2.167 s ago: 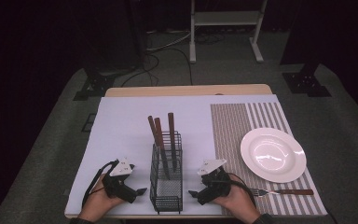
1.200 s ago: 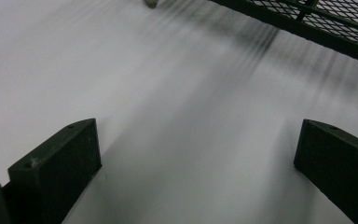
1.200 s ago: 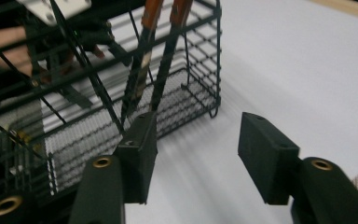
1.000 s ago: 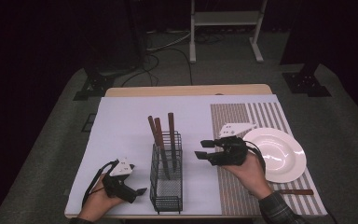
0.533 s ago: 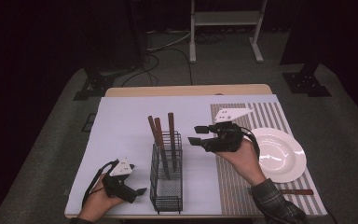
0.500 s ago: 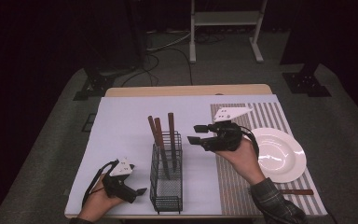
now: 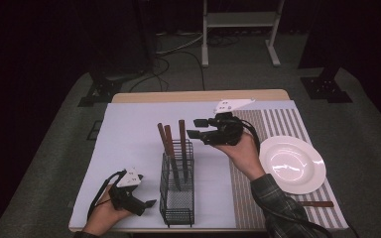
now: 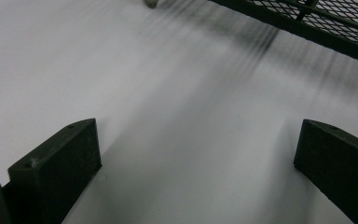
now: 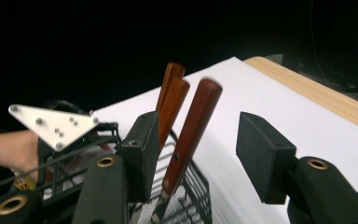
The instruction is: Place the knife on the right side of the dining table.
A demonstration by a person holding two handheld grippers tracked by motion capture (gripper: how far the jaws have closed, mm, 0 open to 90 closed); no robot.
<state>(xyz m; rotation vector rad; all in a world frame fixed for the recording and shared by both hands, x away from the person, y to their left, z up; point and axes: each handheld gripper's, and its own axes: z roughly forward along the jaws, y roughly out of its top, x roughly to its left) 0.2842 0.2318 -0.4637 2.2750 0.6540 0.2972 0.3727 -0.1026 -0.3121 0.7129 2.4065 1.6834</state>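
A black wire basket (image 7: 177, 198) stands on the white sheet and holds three upright utensils with brown wooden handles (image 7: 181, 133). My right gripper (image 7: 197, 128) hovers level just to the right of the handle tops, open and pointing left at them. In the right gripper view the nearest handle (image 9: 193, 135) shows between my right gripper's (image 9: 198, 135) jaws, and neither pad touches it. My left gripper (image 7: 146, 204) rests on the sheet left of the basket. Its jaws are open in the left gripper view (image 8: 196, 158), with only bare sheet between them and the basket's rim (image 8: 331, 23) beyond.
A white plate (image 7: 291, 163) lies on a striped placemat (image 7: 278, 124) at the right. Another wooden-handled utensil (image 7: 317, 204) lies on the placemat in front of the plate. The table's wooden far edge (image 7: 198, 95) shows behind the white sheet (image 7: 129, 134).
My right gripper has risen and moved left, from beside the plate to the tops of the handles in the basket. The left gripper has stayed where it was.
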